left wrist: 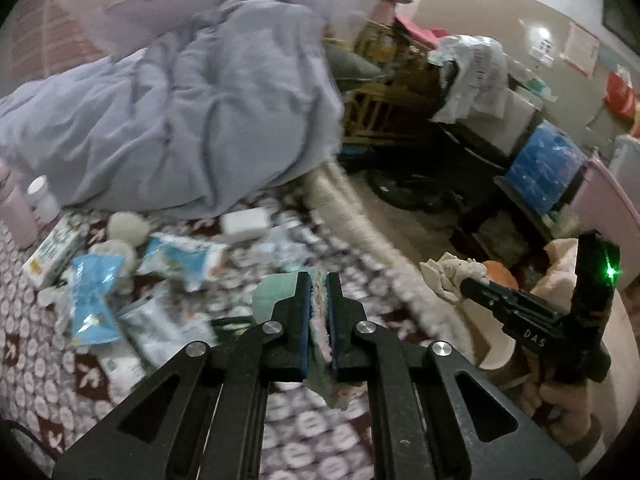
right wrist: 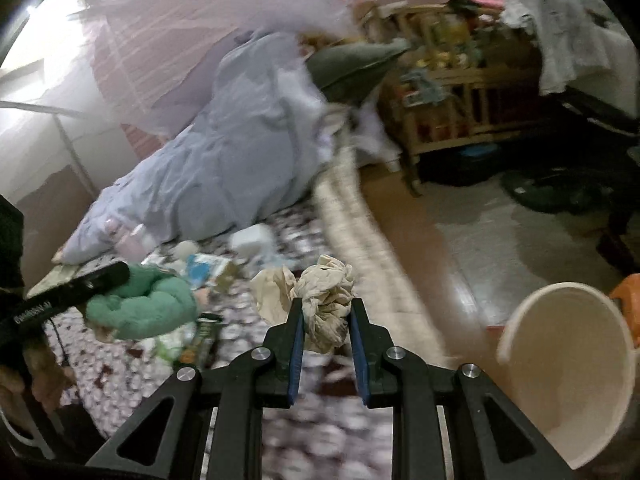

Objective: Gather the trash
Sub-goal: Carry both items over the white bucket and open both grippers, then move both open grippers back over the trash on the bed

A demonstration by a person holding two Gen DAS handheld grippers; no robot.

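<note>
At the lower centre of its own view the left gripper (left wrist: 318, 280) is clamped tight on a green fuzzy cloth (right wrist: 140, 306), and the right gripper (right wrist: 325, 308) pinches a crumpled beige tissue (right wrist: 326, 300). At lower right the cream bin (right wrist: 568, 420) shows a bare inner wall. Farther up, wrappers (left wrist: 94, 300) litter the patterned bedspread (left wrist: 40, 380) below a grey duvet (left wrist: 180, 120).

Right gripper (right wrist: 325, 312) fingers clamping crumpled beige paper (right wrist: 326, 300), cream bin (right wrist: 568, 384) just right
</note>
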